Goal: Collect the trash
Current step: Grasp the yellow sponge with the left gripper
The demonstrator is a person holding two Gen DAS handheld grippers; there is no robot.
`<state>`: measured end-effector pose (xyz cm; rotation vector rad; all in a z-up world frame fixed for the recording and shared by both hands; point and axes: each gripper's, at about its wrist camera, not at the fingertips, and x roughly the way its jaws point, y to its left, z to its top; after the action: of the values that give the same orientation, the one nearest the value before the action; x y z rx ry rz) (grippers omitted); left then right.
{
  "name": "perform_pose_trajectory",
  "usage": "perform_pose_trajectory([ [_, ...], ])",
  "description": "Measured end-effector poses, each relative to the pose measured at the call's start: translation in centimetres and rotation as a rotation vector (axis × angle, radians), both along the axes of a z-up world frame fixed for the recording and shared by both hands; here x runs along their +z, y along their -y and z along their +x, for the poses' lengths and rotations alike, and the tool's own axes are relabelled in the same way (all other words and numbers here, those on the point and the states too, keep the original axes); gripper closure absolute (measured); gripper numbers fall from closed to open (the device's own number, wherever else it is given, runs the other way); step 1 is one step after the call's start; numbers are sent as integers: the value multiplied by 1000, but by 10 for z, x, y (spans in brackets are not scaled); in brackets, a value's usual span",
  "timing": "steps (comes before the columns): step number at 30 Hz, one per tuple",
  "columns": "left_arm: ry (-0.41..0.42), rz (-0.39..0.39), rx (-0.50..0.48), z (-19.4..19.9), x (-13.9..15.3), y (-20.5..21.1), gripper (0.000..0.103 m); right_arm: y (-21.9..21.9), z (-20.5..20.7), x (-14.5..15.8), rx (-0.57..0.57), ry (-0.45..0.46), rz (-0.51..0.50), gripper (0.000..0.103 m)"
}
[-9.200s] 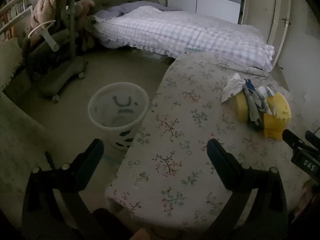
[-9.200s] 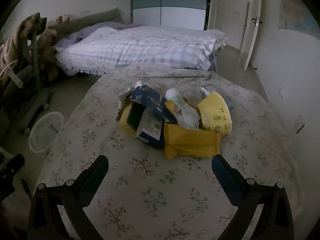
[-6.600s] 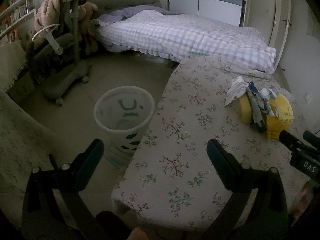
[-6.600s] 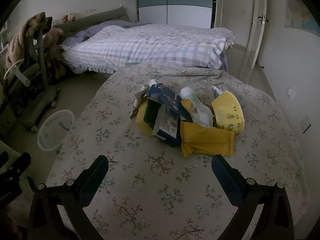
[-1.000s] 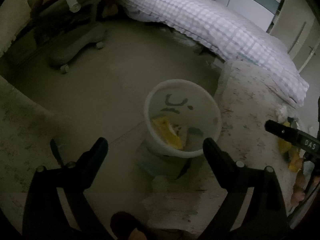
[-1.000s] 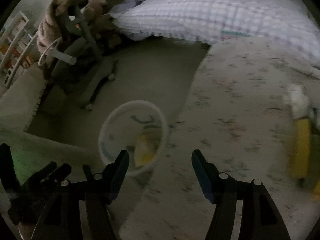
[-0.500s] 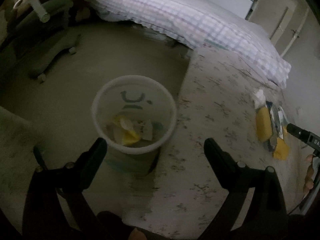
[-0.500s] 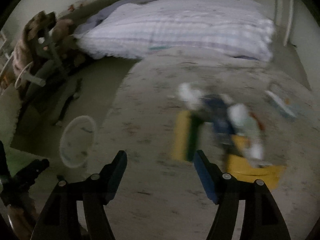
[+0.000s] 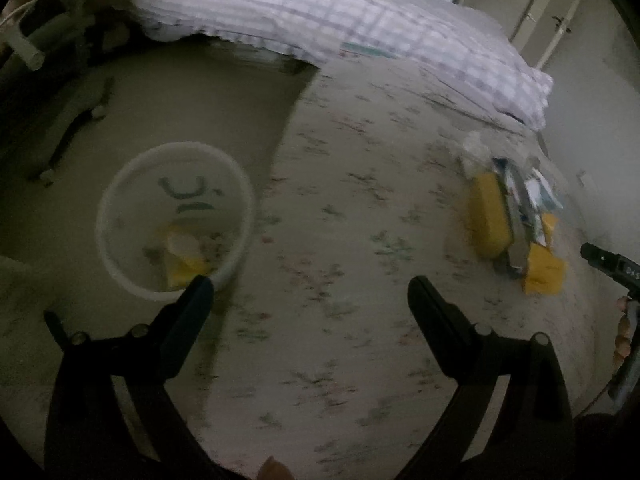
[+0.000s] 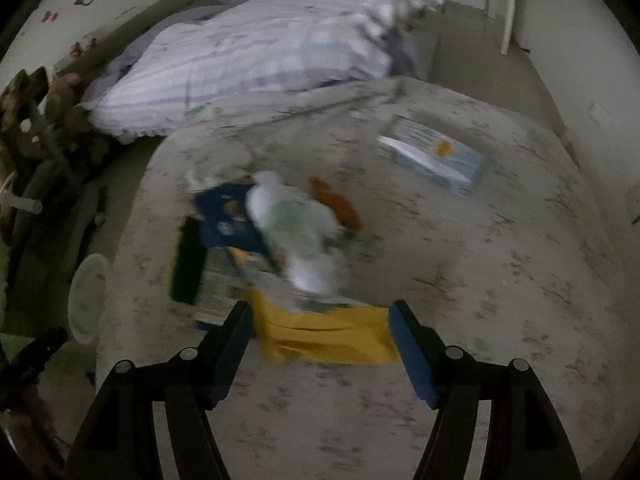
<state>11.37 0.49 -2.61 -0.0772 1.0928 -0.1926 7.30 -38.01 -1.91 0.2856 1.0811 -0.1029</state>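
A white waste bin (image 9: 176, 146) stands on the floor left of the floral-clothed table (image 9: 320, 360), with yellow and pale scraps (image 9: 184, 260) inside. My left gripper (image 9: 308, 284) hangs open over the table's near edge beside the bin, empty. The trash pile (image 9: 512, 216) lies far right. My right gripper (image 10: 320, 308) is open just above a yellow packet (image 10: 328, 336), whose ends lie near both fingertips. Behind it are a white crumpled bottle (image 10: 296, 232), a blue carton (image 10: 224, 216), a green-edged sponge (image 10: 188, 264) and a brown scrap (image 10: 336, 204). Motion blurs the view.
A tissue box (image 10: 432, 156) sits on the table's far right. A bed with a checked quilt (image 10: 260, 52) borders the far side. A grey chair base (image 9: 76, 120) and stuffed toys stand left of the bin. A hand (image 9: 624, 328) holds the right gripper's handle.
Both grippers have swung right, away from the bin and across the table. The right one went from over the bin to just above the trash pile. Its jaws look no wider.
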Motion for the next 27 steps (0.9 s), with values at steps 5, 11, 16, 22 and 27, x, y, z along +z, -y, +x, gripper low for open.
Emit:
perform_pose_trajectory([
  [5, -27, -13, -72, 5, -5, 45, 6, 28, -9, -3, -46, -10, 8, 32],
  [11, -37, -62, -106, 17, -11, 91, 6, 46, -13, -10, -65, -27, 7, 32],
  [16, -30, -133, -116, 26, -17, 112, 6, 52, -13, -14, -60, -37, -2, 32],
  [22, 18, -208, -169, 38, -29, 138, 21, 55, -11, -18, -51, -50, 22, 31],
  [27, -22, -284, -174, 47, -41, 146, 49, 53, -9, -28, -41, -82, 67, 31],
])
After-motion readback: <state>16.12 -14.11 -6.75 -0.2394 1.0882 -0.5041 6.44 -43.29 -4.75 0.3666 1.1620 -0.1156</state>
